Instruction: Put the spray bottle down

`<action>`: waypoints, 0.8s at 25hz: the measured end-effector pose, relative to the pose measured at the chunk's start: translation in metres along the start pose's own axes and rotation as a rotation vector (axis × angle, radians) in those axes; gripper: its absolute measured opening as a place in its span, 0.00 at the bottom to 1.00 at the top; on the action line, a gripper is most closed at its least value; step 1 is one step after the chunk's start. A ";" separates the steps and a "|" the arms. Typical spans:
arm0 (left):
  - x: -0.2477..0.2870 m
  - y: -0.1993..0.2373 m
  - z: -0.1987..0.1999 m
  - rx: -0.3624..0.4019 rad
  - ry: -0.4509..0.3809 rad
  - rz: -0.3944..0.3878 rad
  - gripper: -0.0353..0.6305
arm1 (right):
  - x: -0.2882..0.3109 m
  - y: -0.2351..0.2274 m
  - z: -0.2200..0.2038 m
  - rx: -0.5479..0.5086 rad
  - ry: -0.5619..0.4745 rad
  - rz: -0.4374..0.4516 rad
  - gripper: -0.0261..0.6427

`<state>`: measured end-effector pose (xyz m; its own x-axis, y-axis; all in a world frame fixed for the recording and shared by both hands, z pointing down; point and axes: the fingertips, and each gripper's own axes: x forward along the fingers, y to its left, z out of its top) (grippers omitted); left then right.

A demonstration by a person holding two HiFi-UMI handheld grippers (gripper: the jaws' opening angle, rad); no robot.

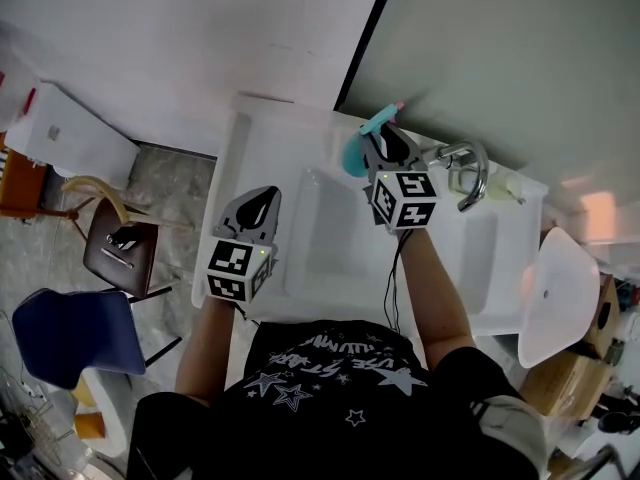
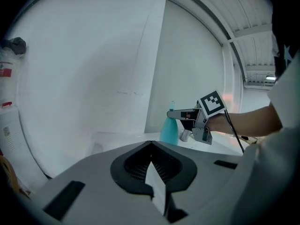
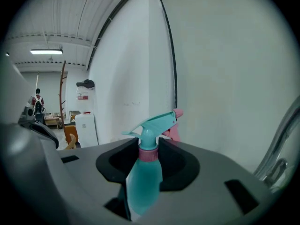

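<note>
Right gripper [image 1: 384, 144] clamped on the teal spray bottle [image 1: 354, 156] at the back of the white sink unit [image 1: 238, 168]
The jaws pinched the bottle's body just under its pink collar, upright, nozzle towards the wall, left of the chrome faucet [image 1: 470, 171]. From the head view the gripper covered most of the bottle. From the left gripper view that gripper's own body cut off the bottle's base, so it possibly rested on the counter, though contact could not be made out. The left gripper [image 1: 255, 208] hung over the sink unit's left part, jaws together with nothing between them
</note>
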<state>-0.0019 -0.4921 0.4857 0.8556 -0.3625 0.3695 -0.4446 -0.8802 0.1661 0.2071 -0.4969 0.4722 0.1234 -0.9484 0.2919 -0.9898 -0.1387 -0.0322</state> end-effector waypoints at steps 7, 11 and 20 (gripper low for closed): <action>0.025 0.006 -0.010 -0.027 0.030 -0.010 0.08 | 0.023 -0.020 -0.012 0.017 -0.038 -0.035 0.25; 0.035 0.011 -0.015 -0.032 0.046 -0.006 0.08 | 0.031 -0.026 -0.012 0.029 -0.077 -0.038 0.25; 0.038 0.017 -0.018 -0.034 0.059 0.005 0.08 | 0.031 -0.023 -0.015 0.068 -0.127 -0.019 0.25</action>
<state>0.0186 -0.5154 0.5190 0.8365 -0.3473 0.4238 -0.4585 -0.8671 0.1945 0.2324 -0.5187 0.4961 0.1541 -0.9734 0.1696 -0.9807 -0.1715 -0.0935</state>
